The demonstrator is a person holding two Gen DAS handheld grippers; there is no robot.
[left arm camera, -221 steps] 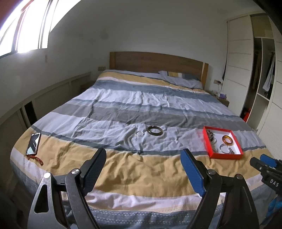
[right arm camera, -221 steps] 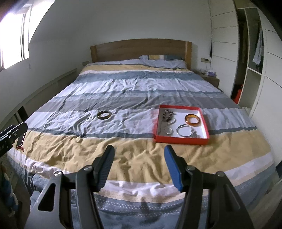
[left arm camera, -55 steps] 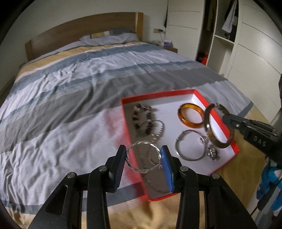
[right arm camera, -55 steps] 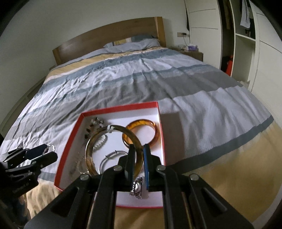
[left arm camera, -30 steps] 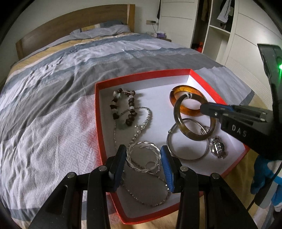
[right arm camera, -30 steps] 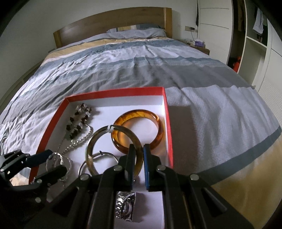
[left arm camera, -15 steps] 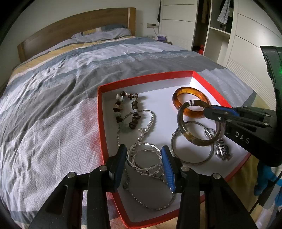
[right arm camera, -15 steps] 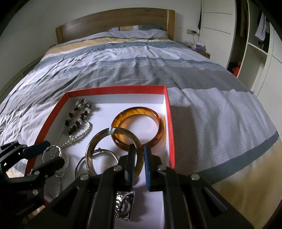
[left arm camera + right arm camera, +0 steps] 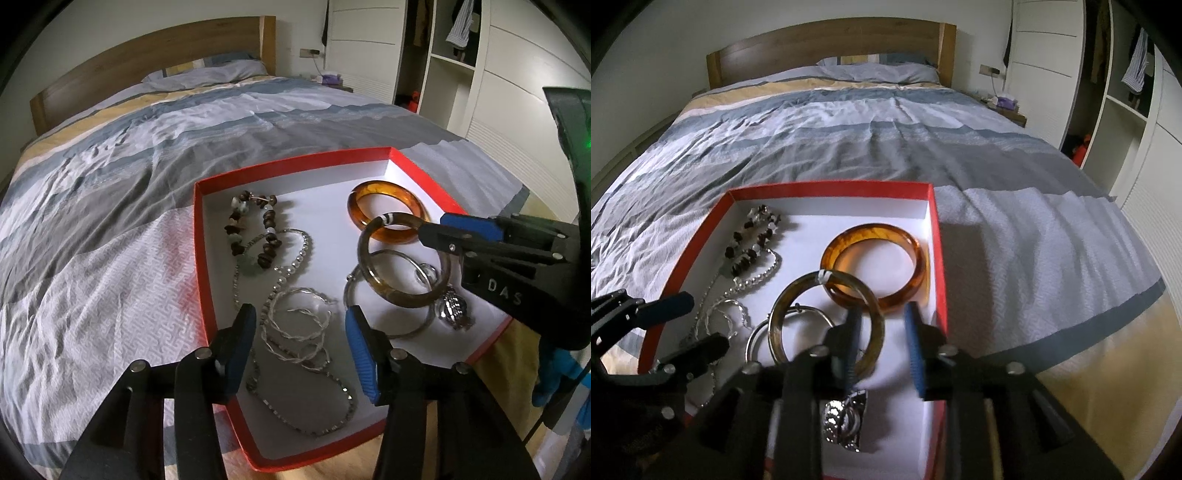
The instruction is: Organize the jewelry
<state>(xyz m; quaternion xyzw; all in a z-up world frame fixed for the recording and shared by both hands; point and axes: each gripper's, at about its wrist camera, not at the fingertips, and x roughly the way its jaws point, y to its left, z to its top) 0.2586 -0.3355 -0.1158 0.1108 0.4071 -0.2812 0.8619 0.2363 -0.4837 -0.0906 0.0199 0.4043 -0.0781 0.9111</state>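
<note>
A red tray [image 9: 199, 258] with a white floor lies on the bed. My left gripper [image 9: 301, 332] hangs over its near left part, jaws opening. The twisted silver bangle [image 9: 284, 334] lies loose on the tray floor between the fingers, clear of both pads. My right gripper [image 9: 882, 343] is over the tray's near right corner, jaws opening too. The brown-olive bangle [image 9: 779, 317] stands tilted with its rim against the left finger only. From the left wrist view, that bangle [image 9: 364, 254] leans on the right gripper [image 9: 434, 227] above a plain silver bangle.
In the tray lie an amber bangle [image 9: 875, 232], a bead bracelet [image 9: 234, 229], a silver chain, and a metal watch piece [image 9: 846, 417]. Striped bedding [image 9: 1015, 240] surrounds the tray. A wooden headboard [image 9: 827, 40] is far behind and white wardrobes [image 9: 1137, 110] stand right.
Both bangles were carried from the bedspread to the tray. In the last half second both pairs of jaws widened: the silver bangle lies free, and the brown bangle is no longer pinched.
</note>
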